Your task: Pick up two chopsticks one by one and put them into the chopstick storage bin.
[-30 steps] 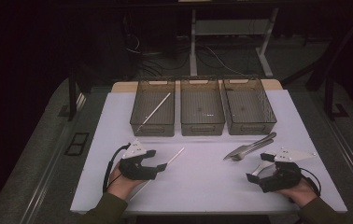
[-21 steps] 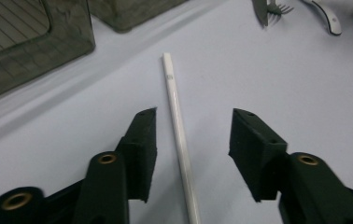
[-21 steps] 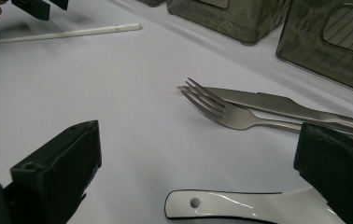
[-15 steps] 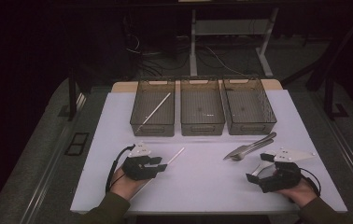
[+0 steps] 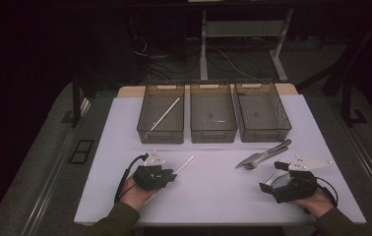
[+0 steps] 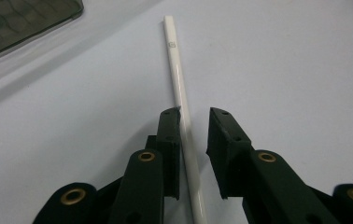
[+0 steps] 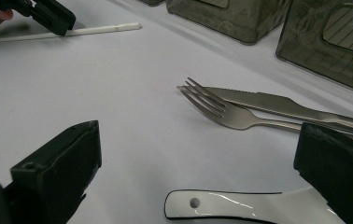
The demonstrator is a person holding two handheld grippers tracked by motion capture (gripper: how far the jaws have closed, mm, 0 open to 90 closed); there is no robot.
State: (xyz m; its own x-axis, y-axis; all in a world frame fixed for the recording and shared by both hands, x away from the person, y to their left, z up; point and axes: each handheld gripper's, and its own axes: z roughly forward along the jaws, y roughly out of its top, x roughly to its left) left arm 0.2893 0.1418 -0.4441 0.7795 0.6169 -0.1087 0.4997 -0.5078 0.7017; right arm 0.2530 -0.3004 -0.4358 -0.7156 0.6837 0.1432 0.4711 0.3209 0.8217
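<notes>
Left gripper [image 6: 194, 114] sits low over the white table sheet [image 5: 213, 191], jaws having just been closing around a white chopstick [image 6: 180, 88]. In the left gripper view the stick runs between the two jaws, lying against the inner face of the left-hand jaw; a narrow gap remains to the other jaw (not yet pinched, so the claw counts as apart).

Long axis of the chopstick: straight out ahead of the claw, nearly in line with the jaws, leaning slightly left as it goes away. Its far end points toward the dark mesh bins [image 5: 213, 118] at the back of the sheet; its near end passes back under the gripper body. In the high view the chopstick [image 5: 184, 165] lies flat on the sheet, slanting up and to the right from the left gripper [image 5: 170, 177].

Right gripper [image 5: 268, 184] rests on the sheet well apart from the left one, jaws wide apart. In the right gripper view a white spoon handle [image 7: 240, 205] lies between those jaws, untouched; a fork [image 7: 230, 112] and a knife [image 7: 277, 105] lie just ahead, side by side.
</notes>
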